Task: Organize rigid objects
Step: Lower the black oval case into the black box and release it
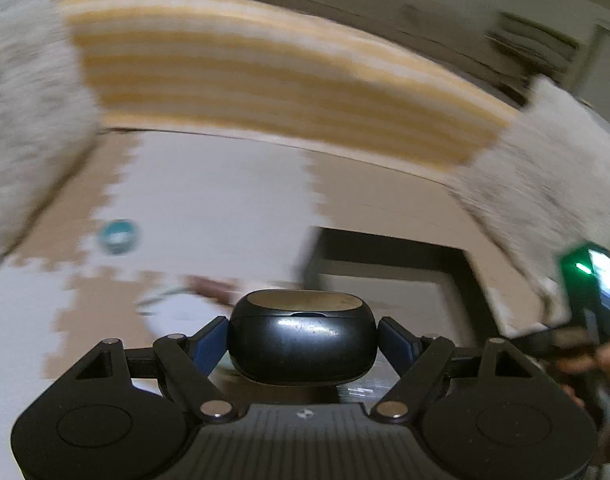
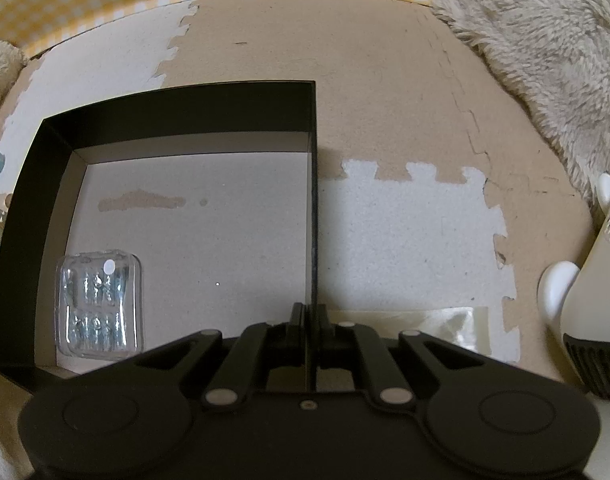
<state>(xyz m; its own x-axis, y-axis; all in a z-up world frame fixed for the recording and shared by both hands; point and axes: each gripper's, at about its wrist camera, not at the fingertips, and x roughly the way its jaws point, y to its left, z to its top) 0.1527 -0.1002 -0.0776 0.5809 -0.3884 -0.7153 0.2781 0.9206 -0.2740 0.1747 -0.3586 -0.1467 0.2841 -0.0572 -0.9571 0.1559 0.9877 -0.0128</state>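
Observation:
My left gripper (image 1: 303,340) is shut on a glossy black rounded case (image 1: 303,344) and holds it in the air; the view is blurred by motion. Beyond it lies the black open box (image 1: 389,272) on the foam mat floor. My right gripper (image 2: 309,316) is shut on the right wall of that black box (image 2: 313,200), pinching the thin edge between its fingers. Inside the box, at the near left, lies a clear plastic case (image 2: 99,308) with small metal parts.
Fluffy beige blankets (image 2: 545,48) lie at the right and left (image 1: 21,120). A yellow checked cloth (image 1: 265,76) runs across the back. A small teal round object (image 1: 119,236) sits on the mat. A white device (image 2: 593,272) stands at the right. A clear plastic bag (image 2: 445,328) lies beside the box.

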